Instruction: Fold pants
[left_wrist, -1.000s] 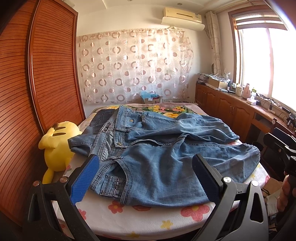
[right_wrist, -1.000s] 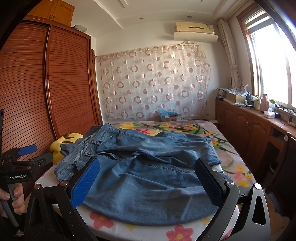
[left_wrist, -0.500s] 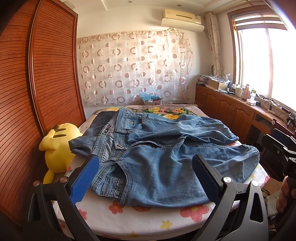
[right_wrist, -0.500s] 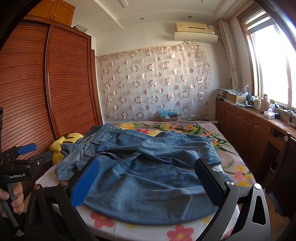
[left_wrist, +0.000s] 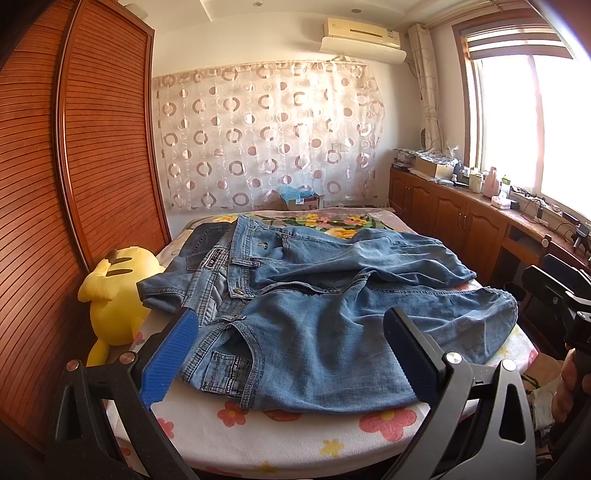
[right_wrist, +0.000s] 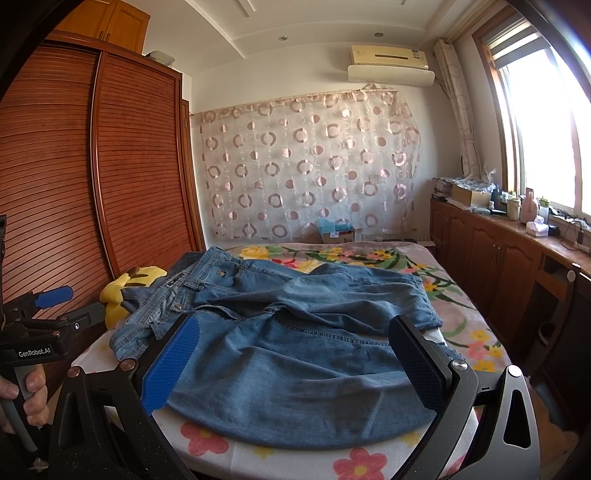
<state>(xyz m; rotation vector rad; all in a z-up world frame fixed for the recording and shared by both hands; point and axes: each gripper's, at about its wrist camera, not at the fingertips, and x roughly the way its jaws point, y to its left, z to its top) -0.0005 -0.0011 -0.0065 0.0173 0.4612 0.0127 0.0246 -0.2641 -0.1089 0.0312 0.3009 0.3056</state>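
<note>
Lying spread and rumpled on the floral-sheeted bed (left_wrist: 295, 435), the faded blue denim pants (left_wrist: 332, 325) show no fold. Left gripper (left_wrist: 284, 354) and right gripper (right_wrist: 291, 362) hover open, empty; folding remains.

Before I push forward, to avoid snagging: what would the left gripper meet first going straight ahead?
Probably the jeans: the open left gripper points at their near leg on the bed. Depth is unclear.
</note>
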